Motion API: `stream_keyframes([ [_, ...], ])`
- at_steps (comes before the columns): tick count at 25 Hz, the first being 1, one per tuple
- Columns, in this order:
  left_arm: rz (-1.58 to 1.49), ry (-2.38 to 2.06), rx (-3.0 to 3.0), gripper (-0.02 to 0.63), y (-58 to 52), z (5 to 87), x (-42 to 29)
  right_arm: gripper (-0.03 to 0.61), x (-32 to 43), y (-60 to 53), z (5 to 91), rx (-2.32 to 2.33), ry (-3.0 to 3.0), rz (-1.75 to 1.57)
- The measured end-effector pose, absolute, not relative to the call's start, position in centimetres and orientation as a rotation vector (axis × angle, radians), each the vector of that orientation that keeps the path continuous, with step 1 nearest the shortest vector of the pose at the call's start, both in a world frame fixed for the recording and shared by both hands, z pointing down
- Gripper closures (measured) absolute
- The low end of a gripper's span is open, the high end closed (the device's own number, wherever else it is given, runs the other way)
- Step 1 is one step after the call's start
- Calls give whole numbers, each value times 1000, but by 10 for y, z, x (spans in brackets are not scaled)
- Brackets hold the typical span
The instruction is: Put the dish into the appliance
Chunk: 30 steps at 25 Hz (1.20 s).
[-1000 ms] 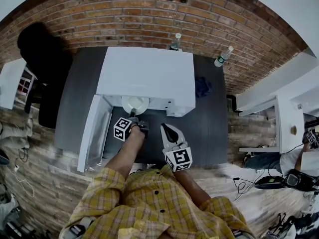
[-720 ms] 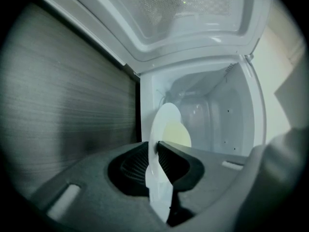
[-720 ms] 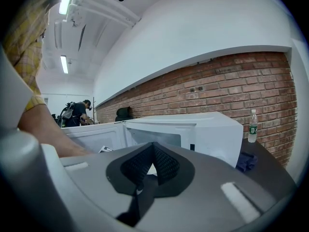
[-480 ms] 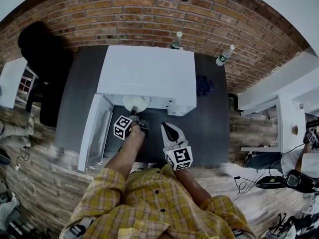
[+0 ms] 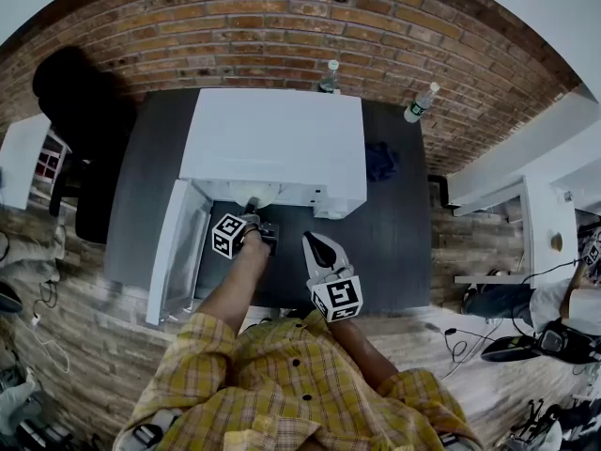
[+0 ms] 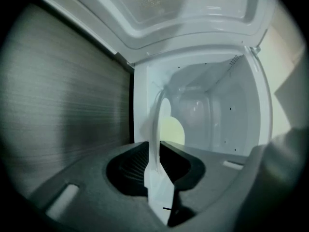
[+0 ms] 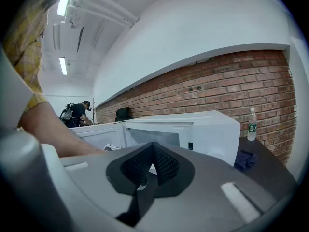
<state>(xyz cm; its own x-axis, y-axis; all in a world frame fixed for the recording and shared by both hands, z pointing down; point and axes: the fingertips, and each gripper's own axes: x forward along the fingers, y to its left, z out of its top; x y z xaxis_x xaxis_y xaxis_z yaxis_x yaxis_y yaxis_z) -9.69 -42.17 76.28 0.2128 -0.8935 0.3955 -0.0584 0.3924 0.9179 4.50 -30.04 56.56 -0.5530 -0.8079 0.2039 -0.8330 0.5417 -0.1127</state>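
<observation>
Two grippers hang over the desk (image 5: 394, 233) in front of the microwave (image 5: 277, 139), whose door (image 5: 178, 247) stands open to the left. The left gripper (image 5: 252, 207) reaches into the cavity. Its jaws have just been opening, yet the pads sit against the rim of the dish (image 6: 164, 112), which is inside the microwave. The right gripper (image 5: 317, 245) hovers just beside it, outside the cavity, with its jaws together and nothing between them.

Left gripper (image 5: 252, 212) reaches forward, fingers just eased wider yet pressing the dish (image 6: 157, 129) rim; right gripper (image 5: 317, 244) hovers, fingers together.
</observation>
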Motion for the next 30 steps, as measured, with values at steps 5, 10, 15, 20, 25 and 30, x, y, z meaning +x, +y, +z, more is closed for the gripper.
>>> stream_keyframes([
  [5,-737,-1191,989,489,-423,769,-91,574,47,-300,567,1417,-2641,303],
  [10,-729,-1187,980,469,-427,773,-92,574,50,-298,568,1424,-2637,305],
  [15,-713,-1169,977,448,-428,777,-91,574,52,-297,569,1430,-2629,307],
  [20,-714,-1150,988,446,-421,773,-88,574,51,-294,566,1427,-2634,298],
  [25,-745,-1122,1008,448,-410,765,-88,574,44,-289,562,1414,-2650,283],
  [30,-763,-1099,1037,476,-396,750,-92,574,37,-280,557,1403,-2659,269],
])
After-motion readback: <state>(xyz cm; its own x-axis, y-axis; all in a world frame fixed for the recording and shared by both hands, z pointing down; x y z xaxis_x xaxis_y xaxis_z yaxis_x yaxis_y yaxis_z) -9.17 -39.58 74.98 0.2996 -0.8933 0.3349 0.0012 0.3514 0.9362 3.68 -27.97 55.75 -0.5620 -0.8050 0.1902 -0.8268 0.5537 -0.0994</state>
